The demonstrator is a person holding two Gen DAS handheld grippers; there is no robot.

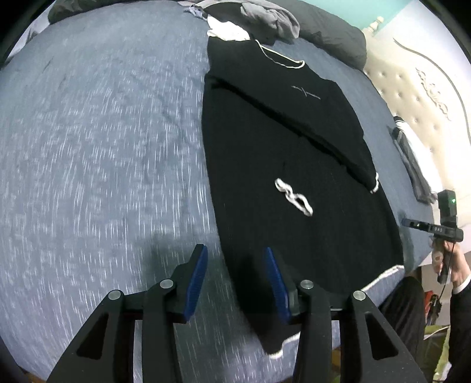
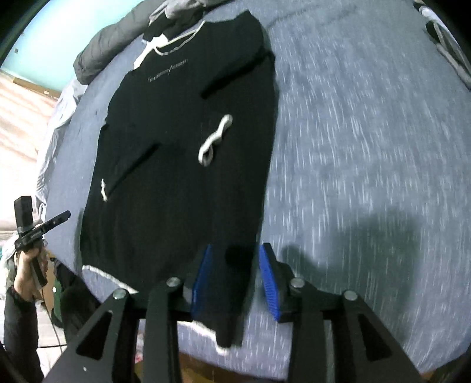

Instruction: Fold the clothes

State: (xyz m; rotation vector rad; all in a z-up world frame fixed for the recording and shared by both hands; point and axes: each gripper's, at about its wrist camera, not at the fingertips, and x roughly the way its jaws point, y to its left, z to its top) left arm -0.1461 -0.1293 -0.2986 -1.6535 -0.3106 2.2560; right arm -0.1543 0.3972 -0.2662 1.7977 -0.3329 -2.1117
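The black sweatshirt (image 1: 294, 165) lies flat on the blue-grey bed cover (image 1: 103, 147), stretching ahead from both grippers, the left gripper (image 1: 235, 280) spread apart at its lower left edge and the right gripper (image 2: 235, 277) likewise parted astride its lower corner, apparently without pinching it.

Home bedroom, as far as I can judge from both wrist feeds. Below and ahead of my grippers: a bed under a blue-grey heathered bedspread (image 1: 103, 132). Far end ahead, a dark pillow (image 1: 332, 35) with loose clothes heaped (image 1: 265, 17) on it. Off to the right of the left gripper, a cream tufted headboard (image 1: 412, 88) with carved trim. Beyond it, a turquoise wall (image 2: 59, 38).
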